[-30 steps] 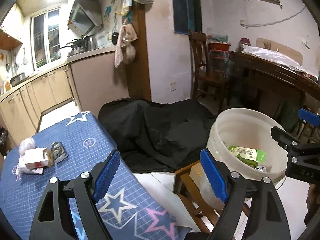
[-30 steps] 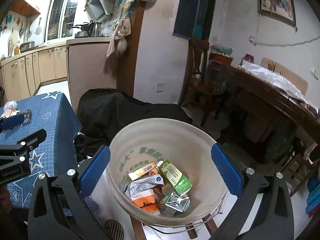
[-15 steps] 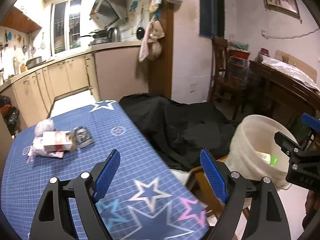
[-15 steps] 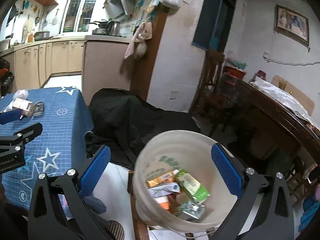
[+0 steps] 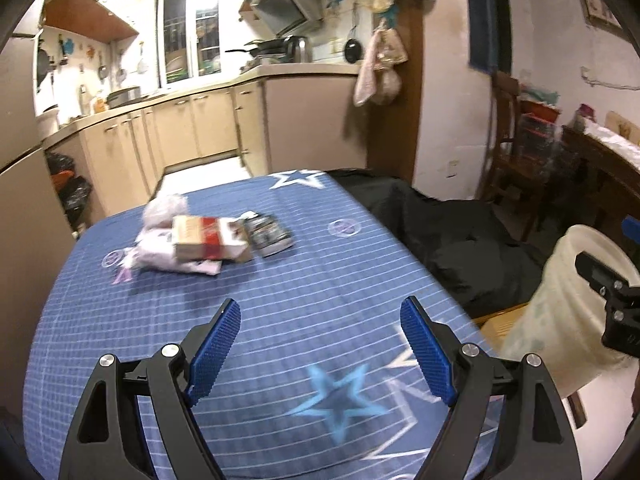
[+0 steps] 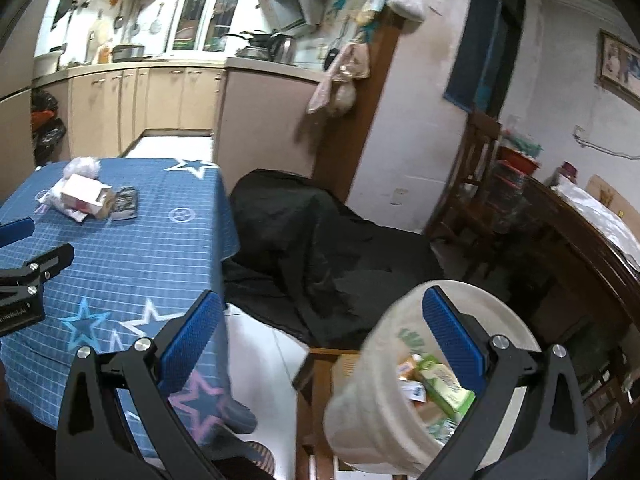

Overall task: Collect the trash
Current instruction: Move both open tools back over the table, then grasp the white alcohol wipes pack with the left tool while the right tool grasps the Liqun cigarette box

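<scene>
Left gripper (image 5: pixel 320 344), jaws spread wide and empty, is hanging over the near edge of the blue star-patterned tablecloth (image 5: pixel 280 300). Right gripper (image 6: pixel 320 344), likewise spread and carrying nothing, is hovering between the table corner and the white plastic bucket (image 6: pixel 360 400) at its 5 o'clock, which is sitting on a wooden stool (image 6: pixel 320 380) and already holding cartons (image 6: pixel 440 384).

The remaining trash is lying at the left gripper's 11 o'clock, well apart from the pads: a red-and-white carton (image 5: pixel 208 236) resting on a crumpled pink-white wrapper (image 5: pixel 160 252), with a dark foil packet (image 5: pixel 268 234) touching its right side.

Risks, as judged: because the items are overlapping, a closing pinch may be catching only the carton and dragging the wrapper off the table edge; flat foil may be slipping from the pads; the loose tablecloth may be bunching under a low approach; a swing towards the bucket may be knocking it off the stool.
</scene>
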Motion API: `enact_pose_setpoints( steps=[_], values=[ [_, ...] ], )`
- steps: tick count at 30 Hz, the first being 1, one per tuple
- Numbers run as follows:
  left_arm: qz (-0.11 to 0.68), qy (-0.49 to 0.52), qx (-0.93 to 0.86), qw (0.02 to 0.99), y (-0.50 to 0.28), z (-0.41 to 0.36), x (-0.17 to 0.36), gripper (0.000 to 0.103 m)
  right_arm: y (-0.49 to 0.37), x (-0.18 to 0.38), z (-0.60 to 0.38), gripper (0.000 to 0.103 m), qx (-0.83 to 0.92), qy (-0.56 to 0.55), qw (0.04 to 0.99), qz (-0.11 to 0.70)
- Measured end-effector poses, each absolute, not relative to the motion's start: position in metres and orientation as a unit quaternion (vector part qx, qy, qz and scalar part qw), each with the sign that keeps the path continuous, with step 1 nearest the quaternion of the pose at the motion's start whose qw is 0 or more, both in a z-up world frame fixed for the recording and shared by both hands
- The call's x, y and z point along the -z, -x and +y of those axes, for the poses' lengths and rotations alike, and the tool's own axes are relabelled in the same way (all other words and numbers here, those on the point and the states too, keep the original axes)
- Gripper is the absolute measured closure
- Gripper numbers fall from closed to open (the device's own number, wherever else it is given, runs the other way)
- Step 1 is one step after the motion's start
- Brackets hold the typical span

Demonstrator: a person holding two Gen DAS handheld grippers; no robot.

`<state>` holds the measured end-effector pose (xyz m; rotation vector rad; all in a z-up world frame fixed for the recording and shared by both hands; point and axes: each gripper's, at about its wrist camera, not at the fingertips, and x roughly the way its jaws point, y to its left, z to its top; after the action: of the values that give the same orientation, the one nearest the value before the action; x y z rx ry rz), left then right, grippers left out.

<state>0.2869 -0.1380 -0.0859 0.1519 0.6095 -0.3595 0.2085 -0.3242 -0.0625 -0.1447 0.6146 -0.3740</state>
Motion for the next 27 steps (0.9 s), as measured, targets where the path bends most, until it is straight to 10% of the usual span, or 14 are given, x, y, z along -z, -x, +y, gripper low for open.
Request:
enact_pose_setpoints(
  steps=[27],
  values=[
    [0.369,-0.015,-0.006,0.929,-0.454,0.028,0.069,0.02,-0.351,0.092,-0.243,0.006,-0.023,-0.001,0.939,0.342]
  ],
)
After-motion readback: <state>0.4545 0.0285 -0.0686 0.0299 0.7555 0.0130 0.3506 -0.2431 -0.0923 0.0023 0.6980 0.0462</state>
